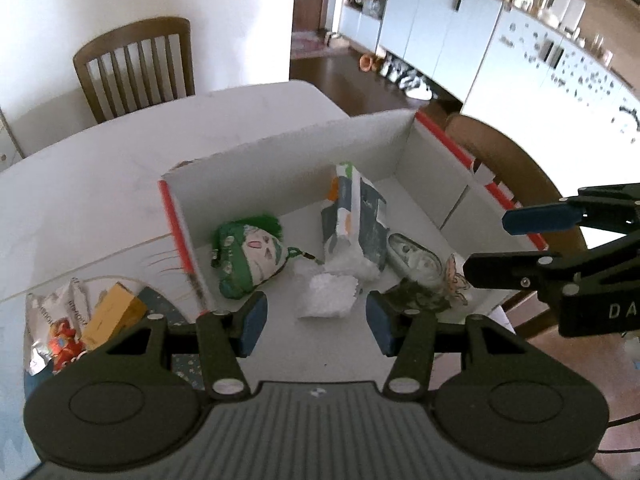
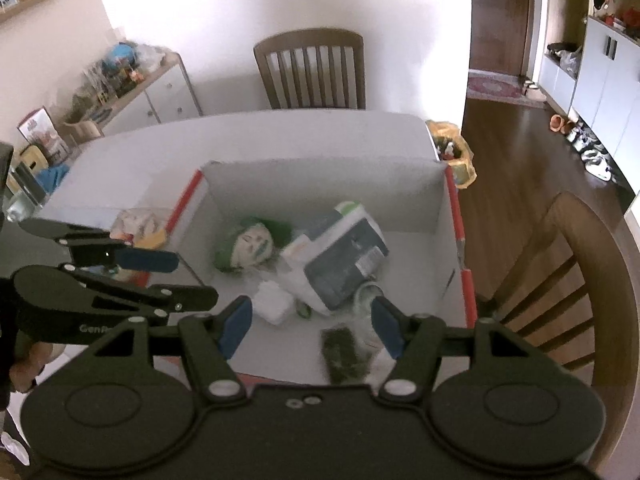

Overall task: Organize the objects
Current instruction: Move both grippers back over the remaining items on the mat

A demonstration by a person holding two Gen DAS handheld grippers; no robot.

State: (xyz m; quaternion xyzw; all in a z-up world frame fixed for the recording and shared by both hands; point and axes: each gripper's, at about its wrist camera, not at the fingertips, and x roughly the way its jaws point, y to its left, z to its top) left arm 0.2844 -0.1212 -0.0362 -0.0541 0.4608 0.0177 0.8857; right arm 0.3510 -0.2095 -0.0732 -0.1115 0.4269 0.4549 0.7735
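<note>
A white cardboard box [image 1: 304, 160] with red edges stands open on the table. Inside lie a green-haired plush head [image 1: 250, 258], a printed tissue pack [image 1: 352, 216], a white crumpled wad [image 1: 328, 296], a clear jar [image 1: 416, 260] and a dark green packet [image 1: 420, 300]. My left gripper [image 1: 316, 316] hovers open above the box's near side, over the white wad, with nothing between its fingers. My right gripper [image 2: 312, 320] is open too, above the box [image 2: 320, 184] by the jar [image 2: 366, 296] and dark packet [image 2: 344, 354], holding nothing. Each gripper shows in the other's view: right gripper [image 1: 486, 244], left gripper [image 2: 196, 278].
Left of the box, a foil packet [image 1: 44, 320], an orange carton [image 1: 112, 316] and a small red figure [image 1: 64, 344] lie on a patterned mat. Wooden chairs stand at the table's far side [image 1: 136, 64] and right side [image 2: 580, 280]. A low cabinet [image 2: 160, 92] lines the wall.
</note>
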